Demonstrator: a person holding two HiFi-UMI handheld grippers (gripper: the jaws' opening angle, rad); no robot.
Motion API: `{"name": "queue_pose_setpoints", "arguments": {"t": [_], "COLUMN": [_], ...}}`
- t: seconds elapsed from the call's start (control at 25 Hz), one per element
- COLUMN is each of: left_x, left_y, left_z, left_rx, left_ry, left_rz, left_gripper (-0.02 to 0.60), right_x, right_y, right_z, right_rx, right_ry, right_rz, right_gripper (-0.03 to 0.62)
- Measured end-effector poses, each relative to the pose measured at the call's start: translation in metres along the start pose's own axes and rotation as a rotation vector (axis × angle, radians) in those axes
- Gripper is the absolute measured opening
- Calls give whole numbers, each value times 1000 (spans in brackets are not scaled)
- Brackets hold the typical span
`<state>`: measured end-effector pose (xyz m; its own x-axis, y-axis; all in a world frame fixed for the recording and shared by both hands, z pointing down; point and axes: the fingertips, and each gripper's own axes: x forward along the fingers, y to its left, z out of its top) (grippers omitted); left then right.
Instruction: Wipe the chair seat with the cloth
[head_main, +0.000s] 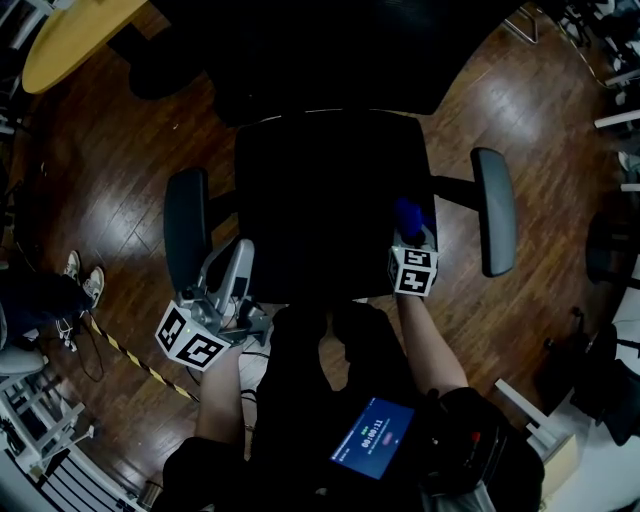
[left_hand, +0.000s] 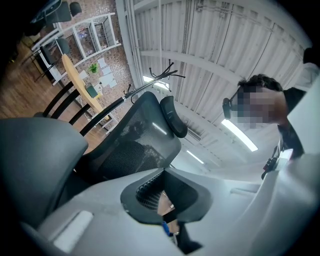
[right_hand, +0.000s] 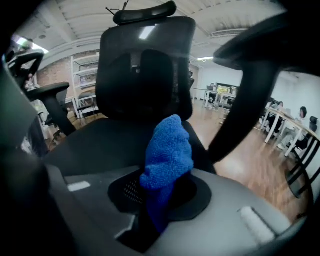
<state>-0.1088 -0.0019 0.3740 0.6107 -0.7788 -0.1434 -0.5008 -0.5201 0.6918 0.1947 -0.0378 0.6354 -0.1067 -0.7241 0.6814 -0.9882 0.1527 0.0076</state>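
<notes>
The cloth (right_hand: 167, 155), blue and nubbly, is sticking up in a bunch from the right gripper (right_hand: 161, 196), whose fingers are pinching its lower end tight. In the head view that gripper is hovering over the front right part of the chair seat (head_main: 325, 200), with the cloth's tip pointing toward the backrest; whether the cloth is touching the seat cannot be told. The left gripper (head_main: 238, 268) is sitting at the seat's front left corner, just beside the left armrest (head_main: 186, 228), its fingers standing a little apart and gripping nothing. Nearest the camera, a device with a glowing blue screen (head_main: 373, 437) is showing at the person's front. Past the grippers, the black seat is lying between the two grey-padded armrests, the right armrest (head_main: 494, 210) standing out on its arm. In the right gripper view the mesh backrest (right_hand: 145, 65) is rising behind the seat with a headrest (right_hand: 145, 12) on top. Beyond the chair, a wooden floor (head_main: 130, 150) is spreading out, and a yellow table (head_main: 75, 35) is showing at the far left corner.
</notes>
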Motion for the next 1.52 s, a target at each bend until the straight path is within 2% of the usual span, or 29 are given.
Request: {"name": "queue_pose_setpoints", "arguments": {"t": [0.08,0.2,0.32,0.44,0.6,0.72,0.84,0.92,1.04,1.16,1.28,1.4,1.52], "left_x": [-1,-5,-8,-11,-16,-20,-20,-21,-27,-34,-32,-32,-29], "left_y": [0,-2,-4,-3,-4,-3,2,6,13,22,23,22,20], "left_z": [2,5,7,6,5,2,-1,-3,-9,-4,-6,-8,-9], "left_rx": [2,6,13,17,16,15,11,10,27,10,21,24,27], "left_ry": [-4,-13,-19,-18,-14,-5,3,14,44,22,24,31,33], "left_rz": [6,17,23,31,33,36,45,64,92,118,118,131,133], "left_gripper": [-9,-9,-9,-9,-9,-9,-9,-9,-9,-9,-9,-9,-9], "right_x": [2,-3,-16,-31,-43,-42,-37,-35,-37,-51,-66,-74,-74], "right_y": [61,178,277,338,358,348,305,257,161,60,-15,-47,-48], "right_z": [9,15,-2,-33,-52,-56,-64,-72,-83,-86,-85,-90,-83], "right_rx": [-7,-45,-90,-142,-197,-175,-158,-142,-105,-60,-33,-17,-9], "right_ry": [-11,-25,-5,26,-22,2,22,37,58,57,41,47,51], "right_rz": [125,347,520,623,649,665,596,522,384,227,86,29,8], "right_gripper": [83,83,83,83,83,83,83,83,83,83,83,83,83]}}
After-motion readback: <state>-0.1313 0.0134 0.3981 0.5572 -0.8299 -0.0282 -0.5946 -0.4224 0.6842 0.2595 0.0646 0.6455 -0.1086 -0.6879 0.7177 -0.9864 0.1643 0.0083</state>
